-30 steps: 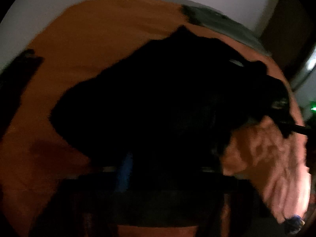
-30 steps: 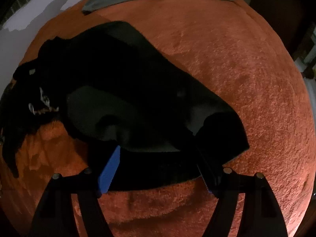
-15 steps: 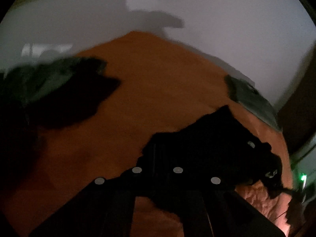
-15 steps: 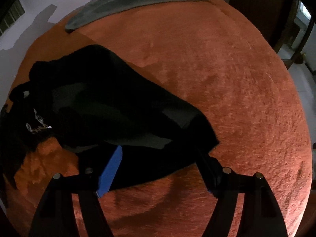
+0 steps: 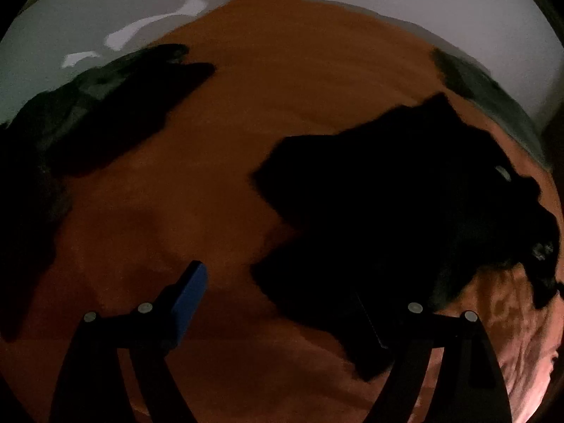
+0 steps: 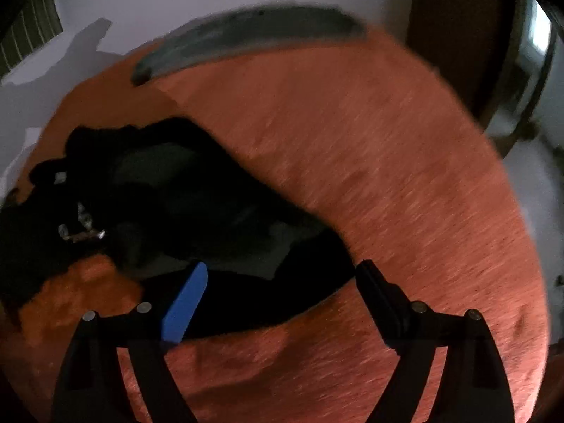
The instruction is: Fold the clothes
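Releasing: left gripper [image 5: 285,303] jaws opening, nothing pinched, after a shut grip a second ago; right gripper [image 6: 282,292] jaws also opening, astride but clear of black garment [image 6: 197,218]. Garment now lying bunched on orange blanket [image 6: 387,162]; fold laid, further folds judged outstanding.

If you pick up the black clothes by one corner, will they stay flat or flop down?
Probably flop. The black clothes lie in soft, uneven folds on the orange blanket, so they look limp, not stiff. They seem light, and the fuzzy blanket would likely keep them from sliding.
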{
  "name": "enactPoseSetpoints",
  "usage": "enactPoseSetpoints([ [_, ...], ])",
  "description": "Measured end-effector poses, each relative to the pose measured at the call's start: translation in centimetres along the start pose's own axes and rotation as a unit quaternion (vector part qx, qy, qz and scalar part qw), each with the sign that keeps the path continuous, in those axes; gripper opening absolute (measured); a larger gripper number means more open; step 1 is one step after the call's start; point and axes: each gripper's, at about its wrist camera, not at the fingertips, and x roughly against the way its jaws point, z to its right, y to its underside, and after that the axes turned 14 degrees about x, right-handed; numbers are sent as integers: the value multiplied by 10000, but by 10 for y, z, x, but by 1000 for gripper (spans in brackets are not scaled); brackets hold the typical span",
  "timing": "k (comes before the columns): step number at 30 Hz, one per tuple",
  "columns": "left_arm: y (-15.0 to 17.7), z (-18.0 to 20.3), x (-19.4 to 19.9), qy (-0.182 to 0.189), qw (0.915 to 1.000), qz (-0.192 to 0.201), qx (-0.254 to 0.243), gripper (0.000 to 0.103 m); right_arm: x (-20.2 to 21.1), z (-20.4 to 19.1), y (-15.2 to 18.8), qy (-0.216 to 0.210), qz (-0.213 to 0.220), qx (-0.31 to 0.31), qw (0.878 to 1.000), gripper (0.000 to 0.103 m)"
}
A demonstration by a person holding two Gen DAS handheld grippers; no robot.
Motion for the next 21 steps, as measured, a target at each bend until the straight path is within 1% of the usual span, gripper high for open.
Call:
enactPoseSetpoints([
  [1, 2, 1, 2, 336, 9994, -51, -4, 83, 1, -1, -2, 161, 50, -4, 9999, 86],
  [2, 4, 0, 3, 869, 9961, -170, 21, 83, 1, -1, -1, 243, -2, -37, 9997, 86],
  [3, 5, -2, 4, 1427, 9893, -298, 49, 83, 1, -1, 1, 322, -58, -71, 9994, 86],
  [4, 7, -5, 2, 1890, 9800, -576, 231, 83, -1, -3, 0, 350, -74, -89, 9993, 86],
  [5, 9, -10, -2, 1955, 9755, -863, 532, 83, -1, -3, -1, 404, -2, -90, 9991, 86],
  [6, 12, -15, -7, 1956, 9702, -1147, 848, 83, 0, -3, -3, 459, 73, -91, 9989, 86],
  [7, 14, -18, -13, 1644, 9717, -1353, 1027, 83, 1, -4, -4, 514, 147, -92, 9985, 86],
  [8, 15, -20, -16, 1122, 9789, -1385, 997, 83, 3, -5, -3, 571, 227, -68, 9981, 86],
  [10, 16, -18, -9, 527, 9909, -1064, 632, 82, 8, -8, -1, 648, 457, -18, 9969, 86],
  [11, 14, -17, -5, 286, 9947, -873, 471, 82, 17, -9, 2, 635, 596, 0, 9962, 86],
  [12, 13, -17, 0, 239, 9963, -706, 429, 82, 19, -11, 1, 642, 716, 13, 9954, 86],
  [14, 12, -19, 9, 187, 9983, -366, 410, 82, 20, -11, -2, 619, 670, 46, 9958, 86],
  [16, 11, -20, 18, 141, 9989, -43, 440, 82, 9, -17, -4, 500, 235, 352, 9979, 86],
  [17, 11, -21, 23, 176, 9986, 114, 486, 82, 3, -20, -5, 439, 14, 507, 9977, 86],
  [18, 8, -19, 24, 193, 9984, 160, 508, 82, -2, -23, -6, 378, -206, 661, 9969, 86],
  [19, 6, -18, 23, 210, 9984, 184, 492, 82, -6, -26, -6, 292, -318, 773, 9961, 86],
  [20, 3, -17, 22, 228, 9984, 207, 471, 82, -7, -25, -6, 226, -288, 756, 9965, 86],
  [21, 3, -18, 23, 161, 9987, 299, 375, 82, -8, -25, -6, 161, -254, 736, 9968, 86],
])
